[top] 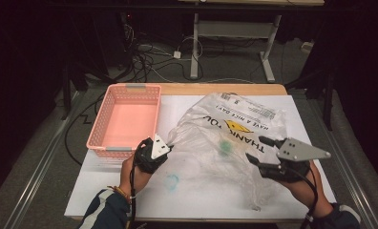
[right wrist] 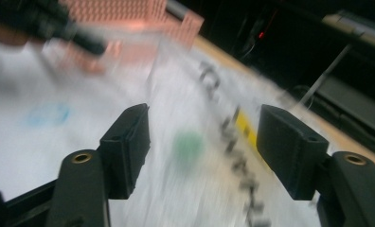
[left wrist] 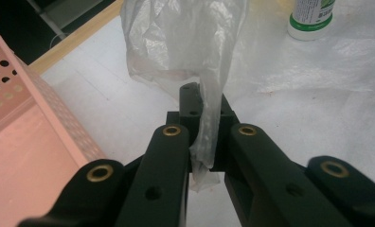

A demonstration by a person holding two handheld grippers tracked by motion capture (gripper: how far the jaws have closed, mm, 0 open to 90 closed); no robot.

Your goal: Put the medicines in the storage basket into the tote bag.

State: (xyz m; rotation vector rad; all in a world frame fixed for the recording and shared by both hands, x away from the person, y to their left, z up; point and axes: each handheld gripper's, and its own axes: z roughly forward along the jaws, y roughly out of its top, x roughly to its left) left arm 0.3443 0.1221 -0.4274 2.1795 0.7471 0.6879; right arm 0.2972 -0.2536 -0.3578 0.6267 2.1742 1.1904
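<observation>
— Where's the bag point(top: 225, 138)?
— Spread on the table point(top: 130, 191), beside the basket point(top: 125, 117). Left gripper point(top: 164, 144) pinches its corner.
— And the right gripper point(top: 257, 150)?
— Jaws spread, holding nothing, though its own view is blurred.

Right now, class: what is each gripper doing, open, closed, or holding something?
Left gripper: closed, fingers pinching a fold of the clear plastic bag.
Right gripper: open, fingers apart, holding nothing, the bag lying beyond them.
</observation>
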